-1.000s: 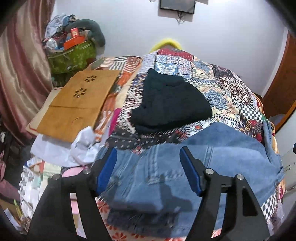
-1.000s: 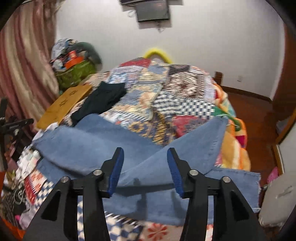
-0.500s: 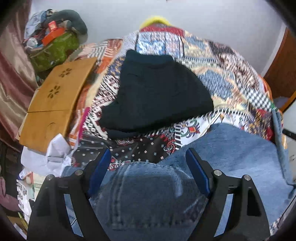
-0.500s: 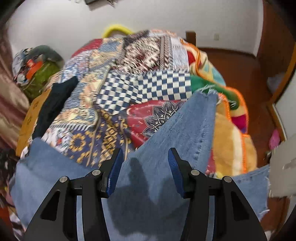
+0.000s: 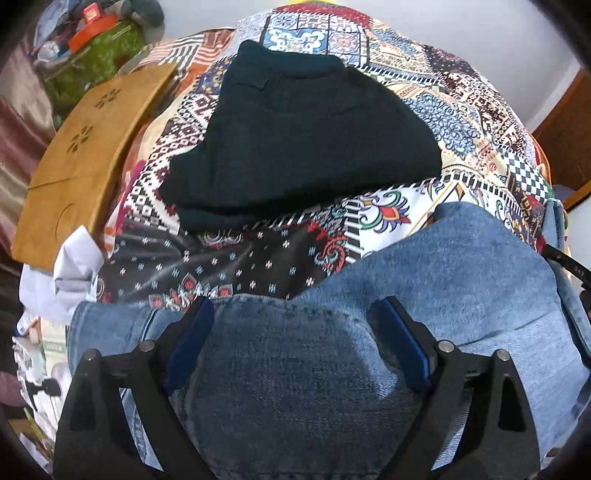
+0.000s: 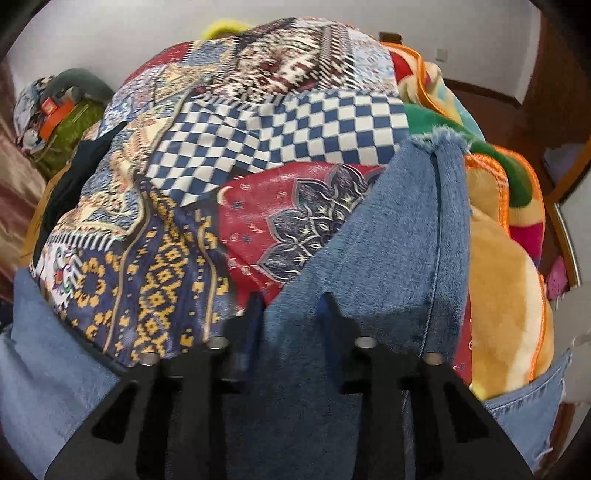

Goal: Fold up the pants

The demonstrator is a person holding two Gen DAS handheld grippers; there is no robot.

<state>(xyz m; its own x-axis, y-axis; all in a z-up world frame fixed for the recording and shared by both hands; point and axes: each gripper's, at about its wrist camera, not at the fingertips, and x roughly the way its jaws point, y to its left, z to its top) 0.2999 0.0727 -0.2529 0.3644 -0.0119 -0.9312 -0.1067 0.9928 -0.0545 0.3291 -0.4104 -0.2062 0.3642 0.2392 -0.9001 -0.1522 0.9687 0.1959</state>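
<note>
You have one pair of jeans (image 5: 443,280) on the quilt (image 5: 369,206), and two grippers over it. Count one black garment (image 5: 303,136) folded farther up the bed, one wooden board (image 5: 85,155) at the bed's left edge, one white cloth (image 5: 70,266) below the board, and one green bag (image 5: 99,62) in the far left corner.

The jeans lie across the near end of the bed. In your right view one leg (image 6: 399,229) runs away from you and up to the right, its long axis slanting toward the frayed hem (image 6: 439,136), which touches the striped blanket (image 6: 506,184). A second strip of denim (image 6: 524,398) shows low on the right, probably the other leg, though the edge of the view blurs it.

Your left gripper (image 5: 291,347) is spread wide above the denim, its blue pads (image 5: 188,347) well apart and clamping nothing. Your right gripper (image 6: 291,314) has its fingers drawn in on either side of the leg; they look closed on the denim, though blur makes that uncertain.

The green bag is stuffed and piled over with mixed things, an orange box (image 5: 88,33) among them.
</note>
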